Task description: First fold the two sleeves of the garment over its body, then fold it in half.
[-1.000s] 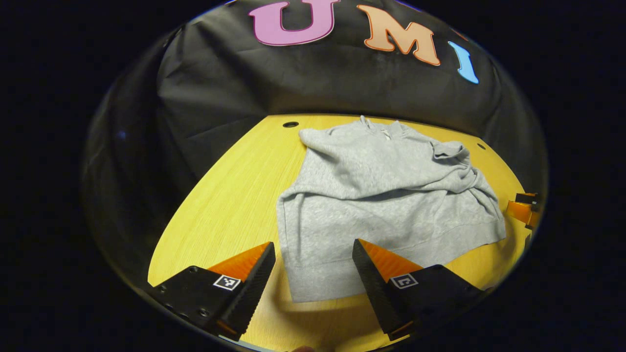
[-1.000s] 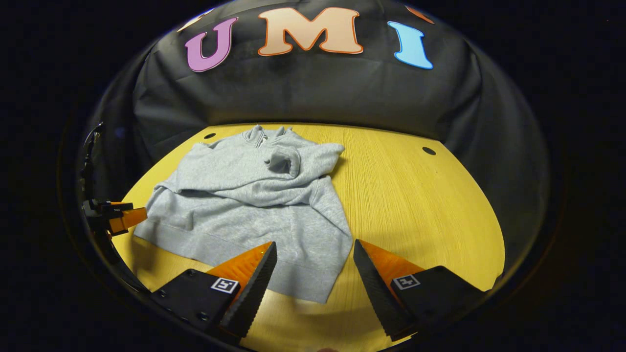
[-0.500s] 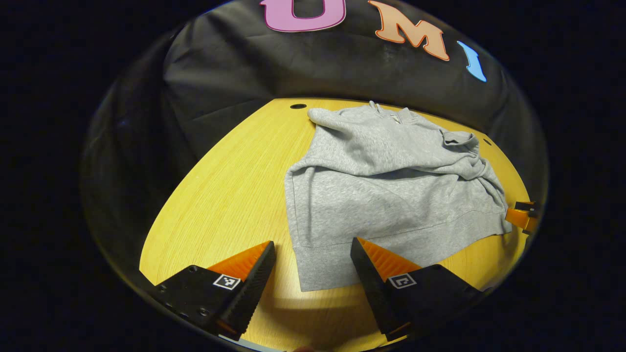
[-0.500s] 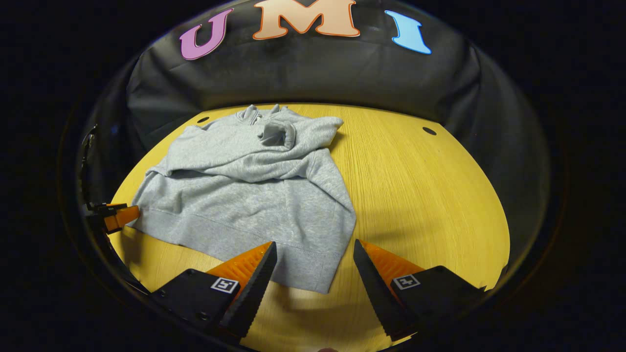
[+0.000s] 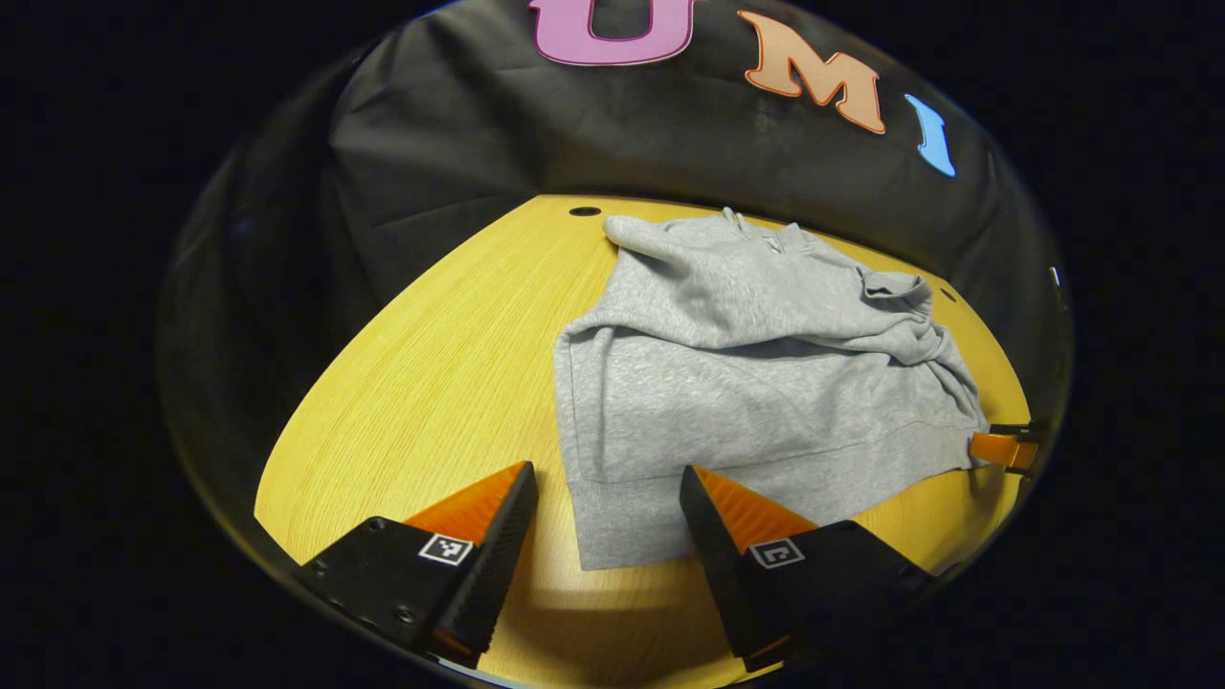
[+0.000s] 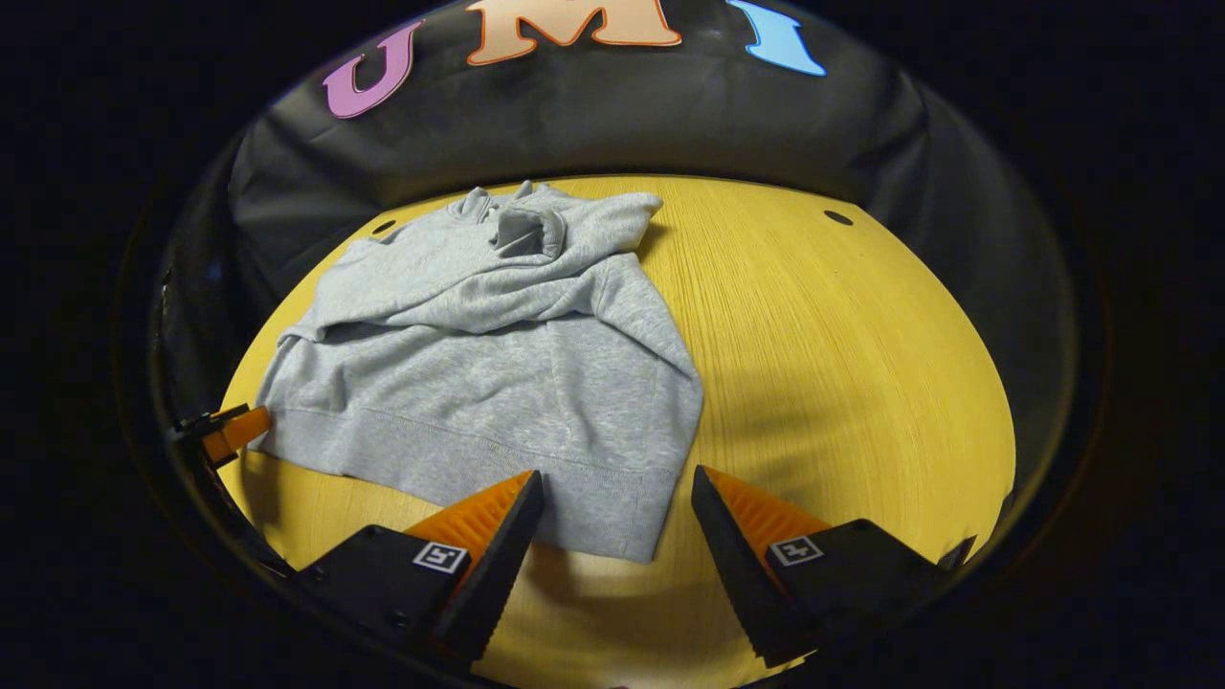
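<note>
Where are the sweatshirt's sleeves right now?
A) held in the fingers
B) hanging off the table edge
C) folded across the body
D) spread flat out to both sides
C: on the grey sweatshirt both sleeves lie crossed over the chest, on the yellow table; both grippers stand open at the hem.

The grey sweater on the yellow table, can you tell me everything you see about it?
The grey sweatshirt looks like soft, thick knit with a ribbed hem and a small collar at the far end. It lies flat on the yellow wooden table, both sleeves already folded across its body, one cuff bunched near the collar. It is not yet folded in half. The open left gripper and open right gripper each hover over a near hem corner.
</note>
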Motion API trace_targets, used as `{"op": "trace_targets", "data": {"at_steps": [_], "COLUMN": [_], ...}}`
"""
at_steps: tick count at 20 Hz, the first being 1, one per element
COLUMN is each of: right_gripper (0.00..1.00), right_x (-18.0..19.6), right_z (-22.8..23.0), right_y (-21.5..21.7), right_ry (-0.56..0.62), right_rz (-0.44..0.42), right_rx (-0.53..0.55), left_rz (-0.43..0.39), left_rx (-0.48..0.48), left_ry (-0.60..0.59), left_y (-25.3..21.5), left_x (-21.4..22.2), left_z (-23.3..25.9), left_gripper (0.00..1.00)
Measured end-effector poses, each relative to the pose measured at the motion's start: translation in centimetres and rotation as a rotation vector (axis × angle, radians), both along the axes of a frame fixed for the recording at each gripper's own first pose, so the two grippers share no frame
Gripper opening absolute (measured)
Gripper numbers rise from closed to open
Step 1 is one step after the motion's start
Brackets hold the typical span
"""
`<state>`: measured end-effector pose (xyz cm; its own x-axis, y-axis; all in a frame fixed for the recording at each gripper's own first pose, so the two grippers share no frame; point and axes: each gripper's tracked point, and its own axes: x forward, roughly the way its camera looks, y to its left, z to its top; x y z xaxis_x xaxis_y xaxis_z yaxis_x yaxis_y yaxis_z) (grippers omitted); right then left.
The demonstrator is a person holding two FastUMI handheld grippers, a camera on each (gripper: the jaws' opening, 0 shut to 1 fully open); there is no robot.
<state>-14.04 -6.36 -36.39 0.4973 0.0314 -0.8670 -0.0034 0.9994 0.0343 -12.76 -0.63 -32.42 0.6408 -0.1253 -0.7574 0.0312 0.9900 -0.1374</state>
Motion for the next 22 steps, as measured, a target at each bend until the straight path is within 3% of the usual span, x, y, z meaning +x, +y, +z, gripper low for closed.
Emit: {"op": "trace_targets", "data": {"at_steps": [1, 2, 4, 8, 10, 11, 12, 13, 15, 18, 22], "right_gripper": [0.94, 0.98, 0.82, 0.22, 0.19, 0.10, 0.10, 0.10, 0.04, 0.04, 0.04], "right_x": [0.0, 0.1, 0.1, 0.6, 0.6, 0.6, 0.5, 0.8, 0.7, 0.8, 0.6], "right_z": [0.1, -0.1, -0.1, -0.2, -0.2, -0.2, -0.1, -0.4, 0.0, 0.1, 0.8], "right_y": [0.2, 0.4, 1.0, 2.3, 2.5, 2.5, 2.4, 2.4, 2.4, 2.5, 2.5], "right_ry": [0.008, 0.022, 0.043, 0.029, 0.036, 0.039, 0.050, 0.052, 0.065, 0.096, 0.101], "right_rz": [0.004, 0.016, 0.044, 0.048, 0.056, 0.054, 0.057, 0.053, 0.048, 0.027, 0.008], "right_rx": [0.008, 0.011, 0.024, 0.056, 0.064, 0.072, 0.075, 0.083, 0.091, 0.100, 0.129], "left_rz": [-0.013, -0.028, -0.037, -0.060, -0.062, -0.070, -0.078, -0.081, -0.091, -0.076, -0.069], "left_rx": [-0.004, -0.010, -0.010, -0.029, -0.045, -0.053, -0.060, -0.058, -0.070, -0.098, -0.100], "left_ry": [-0.001, 0.001, 0.005, 0.023, 0.023, 0.020, 0.016, 0.017, 0.019, 0.039, 0.078], "left_y": [-0.2, -0.6, -0.8, -1.2, -1.6, -1.9, -2.1, -2.2, -2.4, -2.5, -2.5], "left_x": [-0.1, -0.1, 0.1, 0.2, 0.5, 0.6, 0.7, 0.8, 0.9, 1.0, 0.3], "left_z": [0.1, 0.1, 0.1, 0.1, 0.1, 0.2, 0.3, 0.1, 0.2, 0.3, 0.4], "left_gripper": [0.86, 0.82, 0.66, 0.57, 0.46, 0.37, 0.31, 0.18, 0.14, 0.01, 0.00]}}
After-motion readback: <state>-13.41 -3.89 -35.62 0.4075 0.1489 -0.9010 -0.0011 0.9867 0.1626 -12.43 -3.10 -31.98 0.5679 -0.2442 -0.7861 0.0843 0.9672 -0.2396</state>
